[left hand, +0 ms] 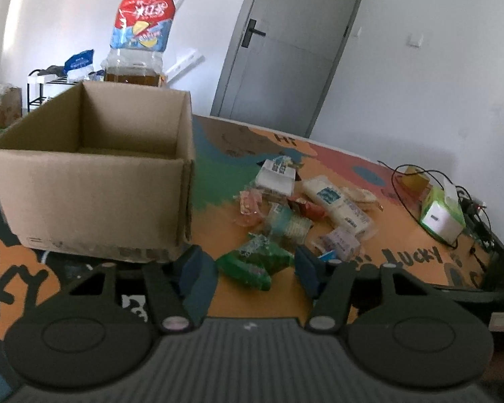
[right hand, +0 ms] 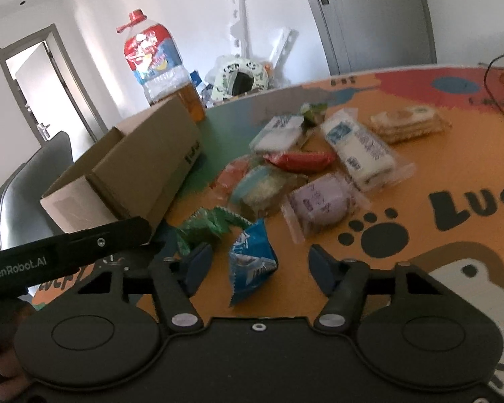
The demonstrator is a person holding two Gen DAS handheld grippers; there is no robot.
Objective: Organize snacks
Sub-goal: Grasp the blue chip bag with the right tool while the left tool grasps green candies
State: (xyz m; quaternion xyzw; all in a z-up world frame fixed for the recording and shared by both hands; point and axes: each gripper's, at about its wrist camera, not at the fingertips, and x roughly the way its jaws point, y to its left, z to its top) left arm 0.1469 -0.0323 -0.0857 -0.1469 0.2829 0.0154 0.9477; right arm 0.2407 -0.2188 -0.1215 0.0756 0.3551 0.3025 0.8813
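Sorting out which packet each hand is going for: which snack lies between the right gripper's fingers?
The blue packet. It lies between the right gripper pads, apart from the pile; the green packet lies left, beyond the fingers.

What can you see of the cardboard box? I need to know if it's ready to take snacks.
The cardboard box is plain brown corrugated card, rectangular, standing upright on the printed table with its top open. What shows of the inside looks empty; the near part of its floor is hidden by the front wall. Faint dark print runs along its lower front edge, and a seam shows at one corner. A large oil bottle stands behind it. The snack pile lies beside it, apart from it. Neither gripper touches it.
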